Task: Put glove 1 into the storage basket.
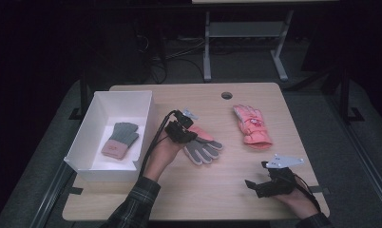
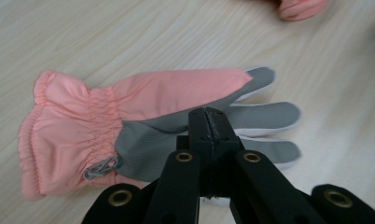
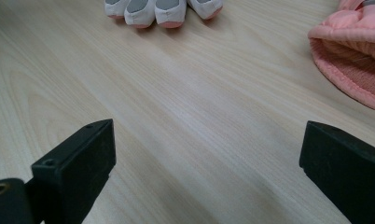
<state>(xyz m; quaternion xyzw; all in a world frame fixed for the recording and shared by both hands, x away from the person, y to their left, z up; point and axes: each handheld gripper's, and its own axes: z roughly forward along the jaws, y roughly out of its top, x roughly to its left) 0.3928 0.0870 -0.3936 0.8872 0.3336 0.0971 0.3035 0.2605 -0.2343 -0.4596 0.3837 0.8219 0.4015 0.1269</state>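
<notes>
Left tool point(image 1: 188, 124) sits over the cuff end of a pink-and-grey glove point(image 1: 204, 147) lying flat on the counter point(image 1: 189, 190); whether it grips cannot be told. White box point(image 1: 110, 135) just left of this tool holds a grey-and-pink knit glove point(image 1: 119, 139). Pink glove point(image 1: 252, 126) lies right of it, apart. Right tool point(image 1: 255, 183) rests near the counter's near-right corner, well apart from both gloves.

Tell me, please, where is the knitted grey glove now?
In the high view, the knitted grey glove lies inside the white box at the table's left side, left of the left gripper and the pink-and-grey glove.
</notes>
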